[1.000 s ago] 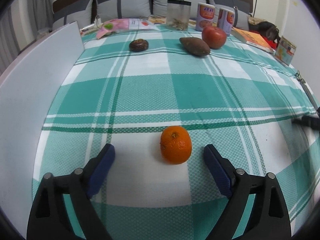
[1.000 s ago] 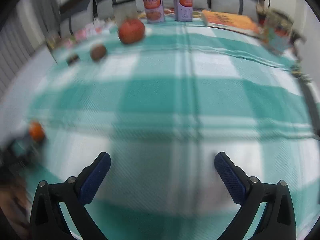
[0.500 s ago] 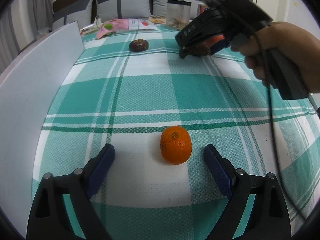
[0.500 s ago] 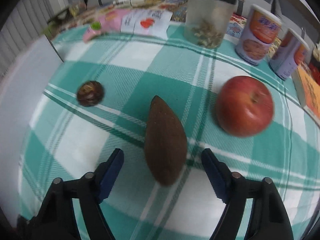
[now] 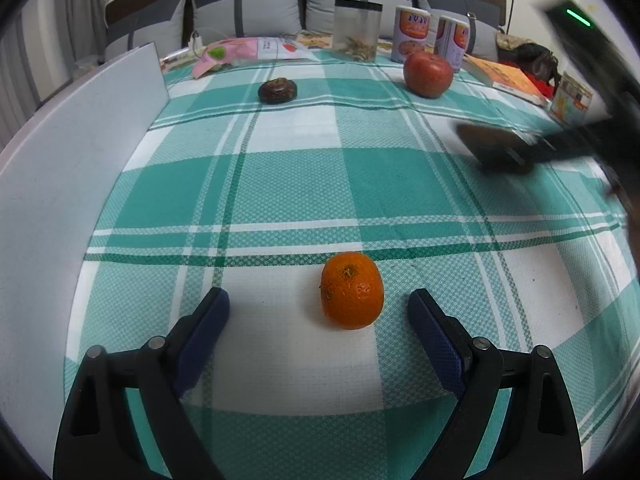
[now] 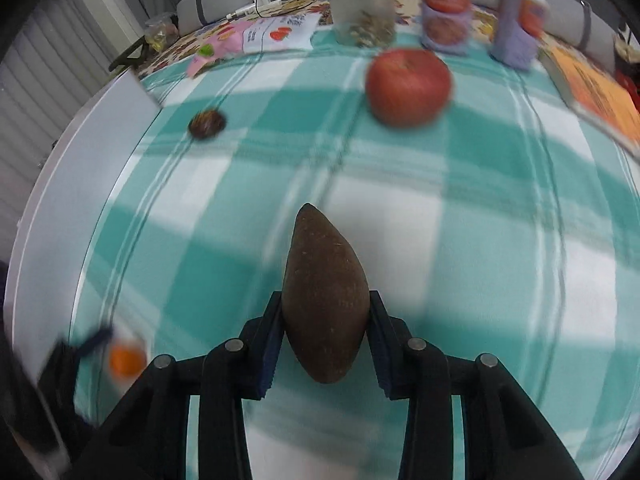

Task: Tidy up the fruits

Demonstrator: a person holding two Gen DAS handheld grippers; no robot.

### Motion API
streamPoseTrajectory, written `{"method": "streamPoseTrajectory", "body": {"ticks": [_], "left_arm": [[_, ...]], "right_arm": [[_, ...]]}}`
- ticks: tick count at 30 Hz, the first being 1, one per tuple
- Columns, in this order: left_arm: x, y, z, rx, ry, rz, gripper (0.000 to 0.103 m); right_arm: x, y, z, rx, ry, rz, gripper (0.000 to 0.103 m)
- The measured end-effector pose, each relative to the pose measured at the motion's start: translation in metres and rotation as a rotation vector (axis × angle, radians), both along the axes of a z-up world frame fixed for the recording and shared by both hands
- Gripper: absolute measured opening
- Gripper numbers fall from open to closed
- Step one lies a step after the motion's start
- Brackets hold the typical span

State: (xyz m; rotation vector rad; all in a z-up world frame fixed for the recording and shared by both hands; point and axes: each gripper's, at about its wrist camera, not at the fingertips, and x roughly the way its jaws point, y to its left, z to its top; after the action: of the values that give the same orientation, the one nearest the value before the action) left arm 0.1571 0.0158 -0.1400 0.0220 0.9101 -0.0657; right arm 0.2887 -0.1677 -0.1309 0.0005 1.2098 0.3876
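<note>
Home: cushioned sofa (image 5: pixel 248 12), checked tablecloth (image 5: pixel 304 184)

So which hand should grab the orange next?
Left. Its open tongs already straddle the orange on the cloth, while the right tongs are shut on the brown fruit.

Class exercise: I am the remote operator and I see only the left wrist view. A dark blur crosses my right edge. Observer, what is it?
Observer: The right gripper, shut on a pointed brown fruit.
Operator: Is the grip centred?
Observer: No. The fingers clamp its wider rear half; the pointed tip sticks out forward, toward the apple.
Operator: Can that camera see my side?
Observer: Yes, blurred. The orange shows at its lower left, beside a blue finger of the left gripper, which is open.
</note>
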Motion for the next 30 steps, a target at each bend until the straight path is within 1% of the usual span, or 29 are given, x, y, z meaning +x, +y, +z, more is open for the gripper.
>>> {"method": "streamPoseTrajectory", "body": {"ticks": [1, 4, 7, 9, 10, 11, 12, 13, 16, 17, 20, 23, 27, 30], "left_arm": [[0.000, 0.000, 0.000, 0.000, 0.000, 0.000, 0.092], [0.000, 0.000, 0.000, 0.000, 0.000, 0.000, 0.092], [0.000, 0.000, 0.000, 0.000, 0.000, 0.000, 0.092], [0.000, 0.000, 0.000, 0.000, 0.000, 0.000, 0.092], [0.000, 0.000, 0.000, 0.000, 0.000, 0.000, 0.092], [0.000, 0.000, 0.000, 0.000, 0.000, 0.000, 0.093], [0.000, 0.000, 0.000, 0.000, 0.000, 0.000, 0.093], [0.000, 0.000, 0.000, -0.001, 0.000, 0.000, 0.093], [0.000, 0.000, 0.000, 0.000, 0.000, 0.000, 0.093], [0.000, 0.000, 0.000, -0.001, 0.000, 0.000, 0.093], [0.000, 0.000, 0.000, 0.000, -0.001, 0.000, 0.093], [0.000, 0.000, 0.000, 0.000, -0.001, 0.000, 0.093], [0.000, 0.000, 0.000, 0.000, -0.001, 0.000, 0.093], [0.000, -0.001, -0.001, -0.001, -0.001, 0.000, 0.093]], "right_arm": [[-0.013, -0.005, 0.000, -0.003, -0.003, -0.001, 0.039], [-0.072, -0.019, -0.003, -0.026, -0.039, -0.010, 0.039], [-0.112, -0.021, -0.003, -0.061, -0.108, -0.032, 0.040], [-0.134, -0.021, -0.004, -0.064, -0.168, -0.058, 0.043], [-0.142, -0.021, -0.004, -0.060, -0.196, -0.072, 0.059], [-0.148, -0.020, -0.006, -0.060, -0.213, -0.086, 0.078], [-0.153, -0.021, -0.006, -0.059, -0.226, -0.105, 0.085], [-0.159, -0.023, -0.006, -0.059, -0.239, -0.127, 0.087], [-0.169, -0.031, -0.002, -0.090, -0.295, -0.173, 0.089], [-0.172, -0.036, -0.003, -0.111, -0.305, -0.190, 0.092], [-0.173, -0.039, -0.013, -0.143, -0.277, -0.199, 0.093], [-0.174, -0.035, -0.014, -0.164, -0.295, -0.184, 0.096], [-0.171, -0.040, -0.016, -0.138, -0.275, -0.193, 0.101], [-0.171, -0.037, -0.017, -0.156, -0.276, -0.187, 0.102]]}}
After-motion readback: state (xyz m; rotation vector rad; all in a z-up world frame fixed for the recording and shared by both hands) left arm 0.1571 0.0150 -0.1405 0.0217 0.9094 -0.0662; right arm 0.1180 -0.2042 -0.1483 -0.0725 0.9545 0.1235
